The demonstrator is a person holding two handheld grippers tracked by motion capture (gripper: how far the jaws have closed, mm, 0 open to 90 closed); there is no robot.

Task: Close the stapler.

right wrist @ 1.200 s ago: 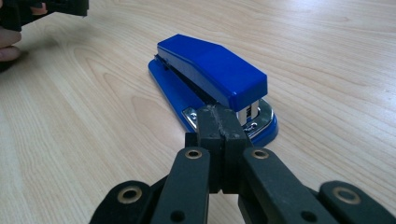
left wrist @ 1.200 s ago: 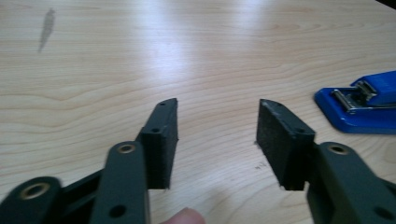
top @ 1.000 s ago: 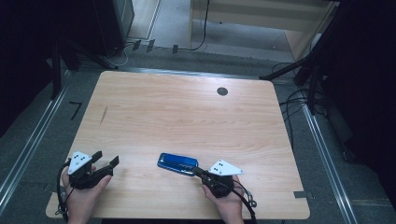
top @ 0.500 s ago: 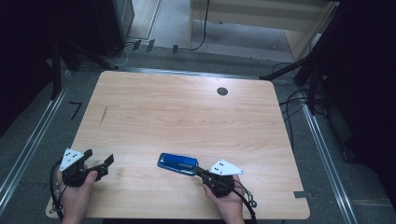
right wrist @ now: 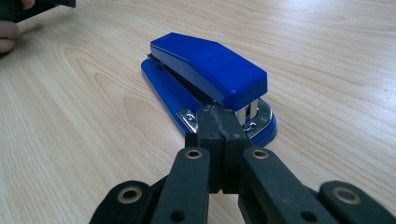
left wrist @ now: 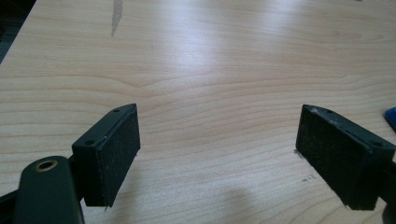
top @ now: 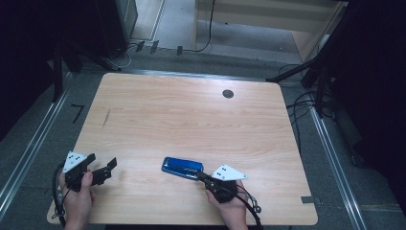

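A blue stapler (top: 182, 167) lies flat near the front middle of the wooden table (top: 191, 115). My right gripper (top: 198, 175) is shut with nothing between its jaws. In the right gripper view, the right gripper (right wrist: 219, 122) has its closed tips right at the stapler's (right wrist: 205, 70) metal front end. Far to the left, near the table's front left corner, my left gripper (top: 102, 162) is open. Its jaws have just been opening and hold nothing. In the left gripper view, the left gripper (left wrist: 219, 154) has only bare wood between its pads, and the stapler's blue edge (left wrist: 391, 117) shows at the right.
A black round grommet (top: 228, 93) sits in the table's far right part. A dark streak (top: 106, 118) marks the wood at the left. Cables (top: 306, 103) lie on the floor past the table's right edge.
My left gripper has shifted slightly left toward the table's edge and its jaws have spread wider. The right gripper and the stapler have stayed put.
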